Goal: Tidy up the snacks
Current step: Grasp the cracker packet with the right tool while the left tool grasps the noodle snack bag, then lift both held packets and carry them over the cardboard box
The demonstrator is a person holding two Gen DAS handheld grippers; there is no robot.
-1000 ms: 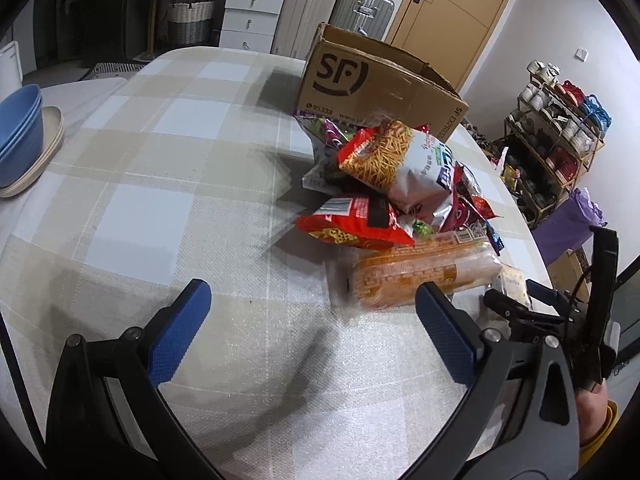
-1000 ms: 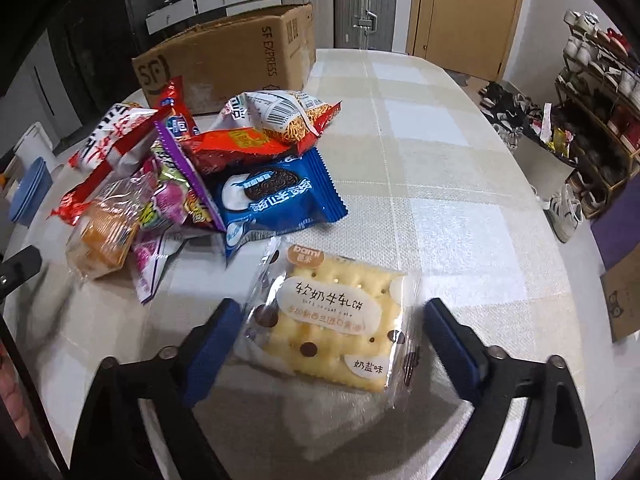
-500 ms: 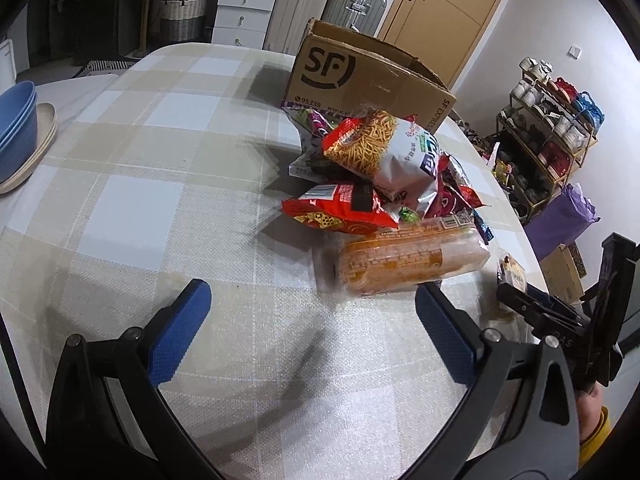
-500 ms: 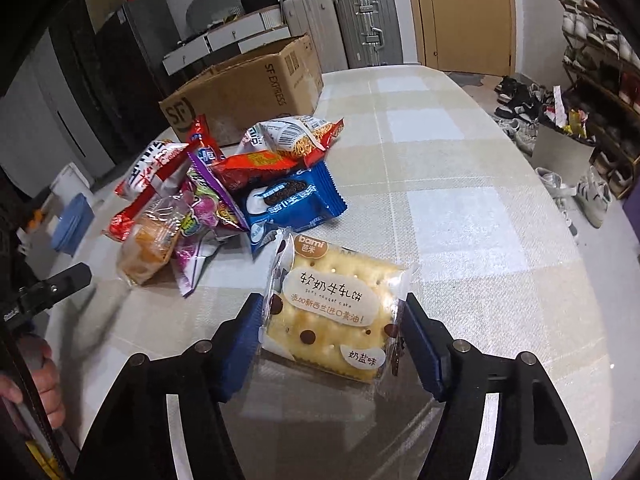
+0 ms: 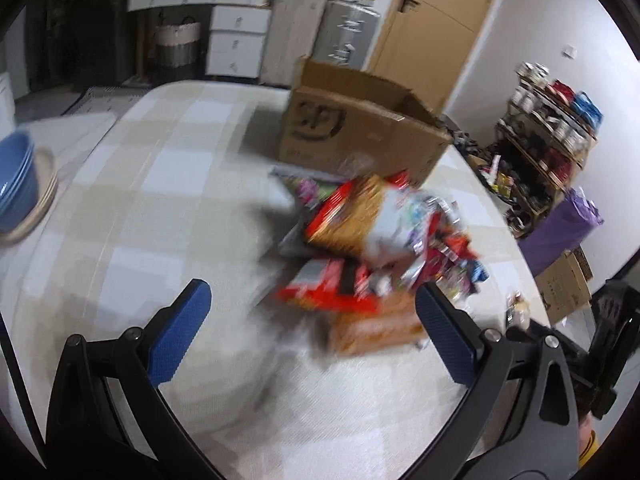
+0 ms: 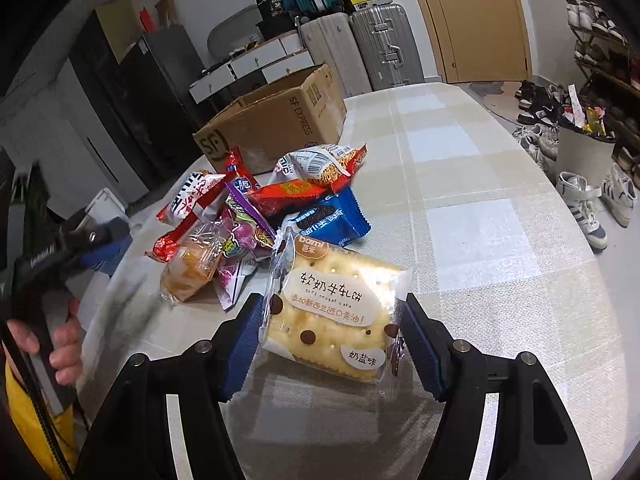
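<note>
A checked table stood in a cluttered room, a box behind the snack pile. The right gripper clamped the cracker pack, lifted off the cloth; the left gripper gaped empty.

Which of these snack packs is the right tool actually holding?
The clear-wrapped nougat cracker pack, pinched in the right gripper; the others lie piled beyond.

The left gripper hangs over the checked table, jaws wide apart with nothing between them. Ahead and to its right lies the blurred snack pile (an orange packet nearest), and beyond it the open cardboard box.
</note>
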